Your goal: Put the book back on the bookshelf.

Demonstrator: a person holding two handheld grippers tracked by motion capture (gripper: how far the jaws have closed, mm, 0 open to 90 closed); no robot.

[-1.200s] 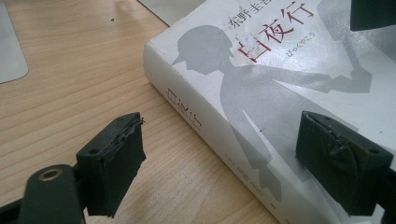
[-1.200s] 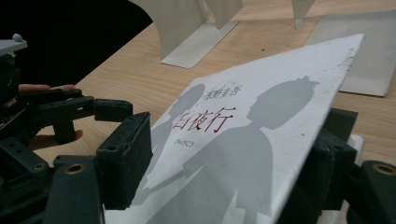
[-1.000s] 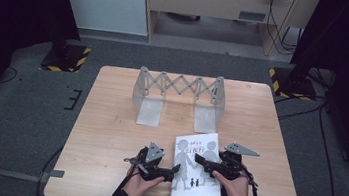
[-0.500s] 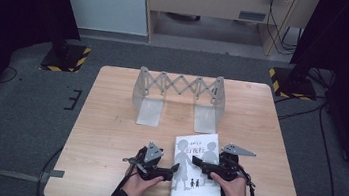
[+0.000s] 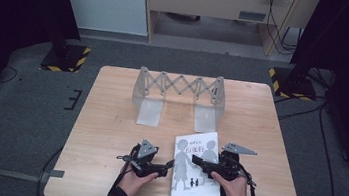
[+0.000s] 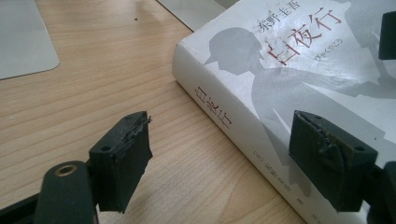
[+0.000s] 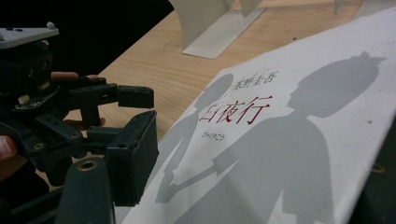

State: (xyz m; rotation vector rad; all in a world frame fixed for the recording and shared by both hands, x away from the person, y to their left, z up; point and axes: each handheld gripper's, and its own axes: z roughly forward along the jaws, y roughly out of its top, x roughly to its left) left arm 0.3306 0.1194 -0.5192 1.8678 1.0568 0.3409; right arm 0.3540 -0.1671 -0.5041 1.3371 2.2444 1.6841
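Pale wooden table [image 5: 109, 120] w/ grey accordion metal book rack [image 5: 179, 86] at back. Thick white paperback book [image 5: 193, 173] lies flat at front edge. Left gripper [image 5: 170, 164] and right gripper [image 5: 195, 158], jaws just narrowing, not yet clamped, straddle its sides, prob. to lift it.

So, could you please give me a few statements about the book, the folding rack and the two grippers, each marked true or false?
1. The book lies flat on the table, cover up. True.
2. The book stands upright in the rack. False: the rack holds nothing, and the book lies nearer the person.
3. The left hand-held gripper is at the book's spine edge, with one jaw over the cover and one over the bare table. True.
4. The right hand-held gripper is over by the rack. False: it is over the book.
5. The book's cover is solid red. False: it is white with grey silhouettes.
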